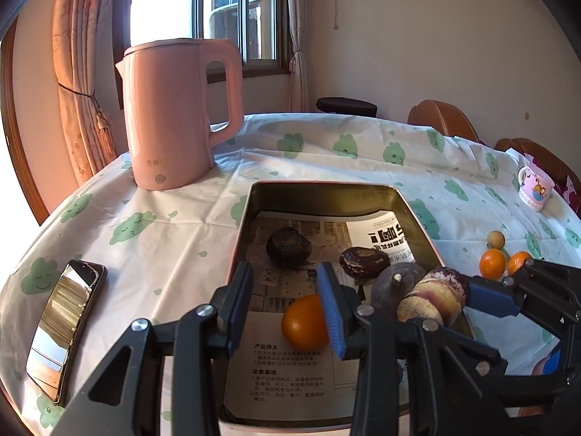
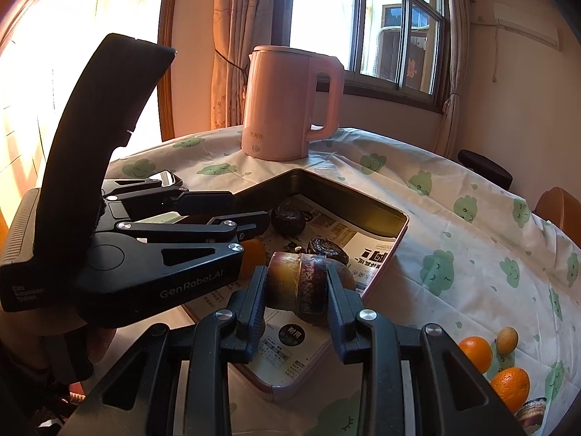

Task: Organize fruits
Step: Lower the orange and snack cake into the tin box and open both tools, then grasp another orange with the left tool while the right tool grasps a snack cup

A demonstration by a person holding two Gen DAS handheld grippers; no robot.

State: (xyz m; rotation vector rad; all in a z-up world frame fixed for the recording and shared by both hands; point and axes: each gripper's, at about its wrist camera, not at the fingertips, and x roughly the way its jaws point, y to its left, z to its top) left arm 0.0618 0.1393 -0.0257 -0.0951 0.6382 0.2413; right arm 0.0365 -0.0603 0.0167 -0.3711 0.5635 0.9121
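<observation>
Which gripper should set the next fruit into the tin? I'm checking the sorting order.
Right. The right gripper is already shut on a dark fruit over the tin, ready to release. The left gripper holds nothing; its jaws stand apart above the orange.

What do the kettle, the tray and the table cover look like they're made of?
Kettle: probably plastic, with a matte pink shell and only soft highlights.
Tray: looks like metal, with a brassy inner wall that reflects and a thin rolled rim.
Table cover: probably thin plastic sheet, printed, slightly glossy, with sharp creases.
</observation>
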